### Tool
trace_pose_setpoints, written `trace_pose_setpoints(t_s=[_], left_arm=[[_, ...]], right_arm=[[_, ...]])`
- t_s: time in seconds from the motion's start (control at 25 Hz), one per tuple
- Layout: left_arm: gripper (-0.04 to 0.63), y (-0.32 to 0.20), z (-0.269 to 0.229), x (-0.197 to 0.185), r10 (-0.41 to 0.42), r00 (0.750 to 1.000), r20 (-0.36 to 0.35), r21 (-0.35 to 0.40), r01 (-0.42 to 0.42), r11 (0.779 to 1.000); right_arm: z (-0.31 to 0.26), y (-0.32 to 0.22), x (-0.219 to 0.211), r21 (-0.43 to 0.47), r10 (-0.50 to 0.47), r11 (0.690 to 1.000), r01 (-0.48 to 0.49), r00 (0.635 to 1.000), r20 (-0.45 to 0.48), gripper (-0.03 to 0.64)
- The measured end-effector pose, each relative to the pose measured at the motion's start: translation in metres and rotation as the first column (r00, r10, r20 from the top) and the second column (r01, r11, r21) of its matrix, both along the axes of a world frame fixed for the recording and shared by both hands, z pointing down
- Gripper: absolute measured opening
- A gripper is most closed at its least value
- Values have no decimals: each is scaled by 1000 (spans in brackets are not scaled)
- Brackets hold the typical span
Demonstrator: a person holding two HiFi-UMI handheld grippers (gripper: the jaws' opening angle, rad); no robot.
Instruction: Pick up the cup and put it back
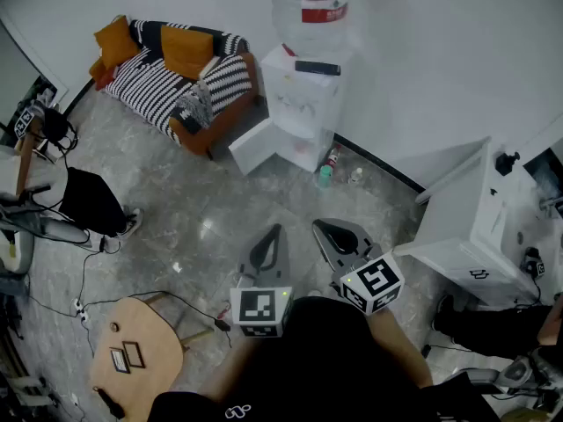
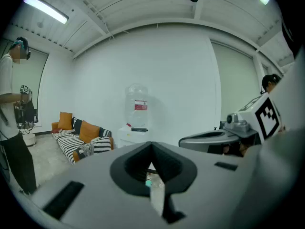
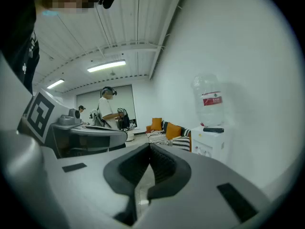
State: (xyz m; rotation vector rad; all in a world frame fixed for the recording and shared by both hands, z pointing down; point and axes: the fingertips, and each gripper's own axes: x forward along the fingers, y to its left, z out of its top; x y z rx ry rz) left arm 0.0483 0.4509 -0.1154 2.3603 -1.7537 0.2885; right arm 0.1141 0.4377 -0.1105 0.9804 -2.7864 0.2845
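Head view: pre-approach step; left gripper [image 1: 274,232] and right gripper [image 1: 324,229] both empty with jaws together; cup not identified, perhaps the small teal item [image 1: 325,176] beside the water dispenser [image 1: 299,104], so next: close in, part jaws.

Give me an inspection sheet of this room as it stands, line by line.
Surface: glossy grey floor; wooden stool at lower left.
Job's things: no cup surely made out; a small teal item on the floor by the water dispenser may be it.
Clutter: small bottles beside it.
Grippers: left gripper and right gripper both shut, jaws empty.
Cables: black cables across the floor at left.
Surroundings: striped sofa, white cabinet, person standing at left.
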Motion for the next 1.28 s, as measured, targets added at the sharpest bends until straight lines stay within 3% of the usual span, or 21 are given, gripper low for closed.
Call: trace_pose_setpoints(t_s=[0.44, 0.72, 0.88, 1.08, 1.28], left_arm=[[12, 8, -5, 7, -45, 998, -33, 14, 46, 999], [12, 15, -7, 25, -93, 995, -19, 61, 94, 994], [12, 12, 5, 31, -94, 995, -33, 30, 95, 995], [12, -18, 17, 15, -140, 990, -13, 20, 140, 990], [12, -74, 35, -6, -109, 994, -26, -30, 108, 994]], right_arm=[[-3, 5, 10, 3, -21, 1000, 21, 999, 45, 11], [14, -6, 74, -29, 79, 997, -78, 996, 32, 11], [16, -18, 103, -26, 167, 986, -166, 986, 31, 11], [18, -55, 111, -19, 224, 975, -223, 973, 65, 11], [38, -106, 79, -57, 234, 971, -231, 970, 67, 11]])
